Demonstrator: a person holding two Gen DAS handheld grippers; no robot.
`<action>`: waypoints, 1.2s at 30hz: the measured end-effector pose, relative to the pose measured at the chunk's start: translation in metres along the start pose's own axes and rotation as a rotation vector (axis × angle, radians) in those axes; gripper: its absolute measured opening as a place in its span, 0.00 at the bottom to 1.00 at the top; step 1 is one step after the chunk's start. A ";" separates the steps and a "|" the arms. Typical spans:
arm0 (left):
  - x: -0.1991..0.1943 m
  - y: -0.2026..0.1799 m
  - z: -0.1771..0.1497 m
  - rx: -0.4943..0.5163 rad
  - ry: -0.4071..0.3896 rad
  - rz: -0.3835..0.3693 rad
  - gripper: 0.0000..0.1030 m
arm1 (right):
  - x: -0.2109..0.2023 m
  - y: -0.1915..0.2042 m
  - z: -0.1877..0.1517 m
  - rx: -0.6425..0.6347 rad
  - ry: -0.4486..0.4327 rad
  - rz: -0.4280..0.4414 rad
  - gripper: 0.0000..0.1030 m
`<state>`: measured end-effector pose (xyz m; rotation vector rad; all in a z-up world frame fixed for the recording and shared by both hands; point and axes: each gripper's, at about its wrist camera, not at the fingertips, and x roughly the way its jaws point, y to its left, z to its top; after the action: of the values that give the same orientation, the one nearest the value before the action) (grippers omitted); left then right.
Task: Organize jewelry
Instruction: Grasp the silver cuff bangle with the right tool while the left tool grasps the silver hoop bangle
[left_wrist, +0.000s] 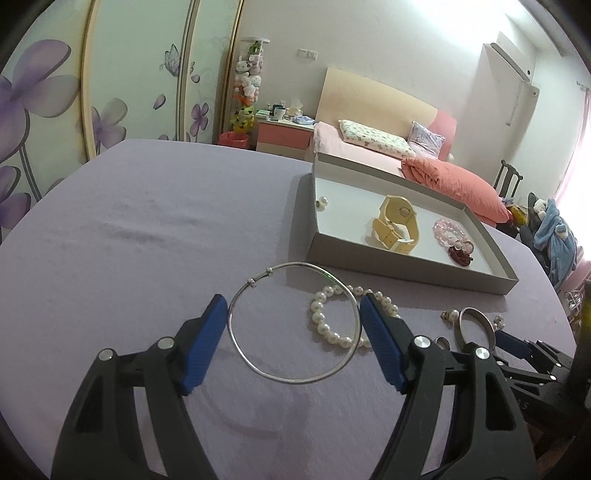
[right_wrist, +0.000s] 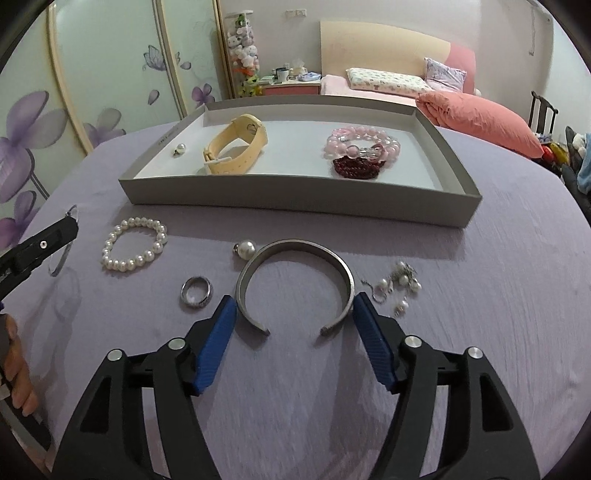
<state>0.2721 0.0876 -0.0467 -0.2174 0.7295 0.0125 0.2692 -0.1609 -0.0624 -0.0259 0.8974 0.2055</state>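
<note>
Left gripper (left_wrist: 293, 321) nearest the lens, jaws spread, straddling a thin silver bangle (left_wrist: 293, 378) flat on the lavender tablecloth (left_wrist: 129, 240); pads beside the wire, not seen pressing it. White pearl bracelet (left_wrist: 325, 321) lies partly inside that hoop.

Right gripper (right_wrist: 293, 319) also released, jaws flanking an open grey cuff bracelet (right_wrist: 295, 246) without contact. Silver ring (right_wrist: 196, 291) just left of it, loose pearl earring (right_wrist: 245, 249) beyond, tangle of pearl drop earrings (right_wrist: 399, 286) just right.

Further out, grey tray (right_wrist: 295, 201) already holds a cream watch (right_wrist: 236, 147), pink bead bracelet (right_wrist: 364, 142), dark red bead bracelet (right_wrist: 354, 168) and a small pearl stud (right_wrist: 180, 148).

Risks, as I judge:
- Bangle wire thin and flat; may slip the pads on closing.
- Bangle could drag the pearls.
- Cuff could spring out sideways, scattering the earrings.
</note>
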 end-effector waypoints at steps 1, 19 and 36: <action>0.000 0.000 0.000 0.000 0.000 0.001 0.70 | 0.001 0.002 0.002 -0.008 0.004 -0.003 0.69; 0.002 0.002 -0.001 0.000 0.004 0.001 0.70 | 0.012 0.004 0.015 -0.057 0.010 -0.010 0.66; -0.004 -0.009 -0.004 0.030 -0.012 -0.006 0.70 | -0.034 -0.022 -0.022 0.017 -0.039 0.011 0.66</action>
<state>0.2668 0.0780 -0.0453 -0.1908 0.7169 -0.0032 0.2360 -0.1906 -0.0515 -0.0009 0.8605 0.2082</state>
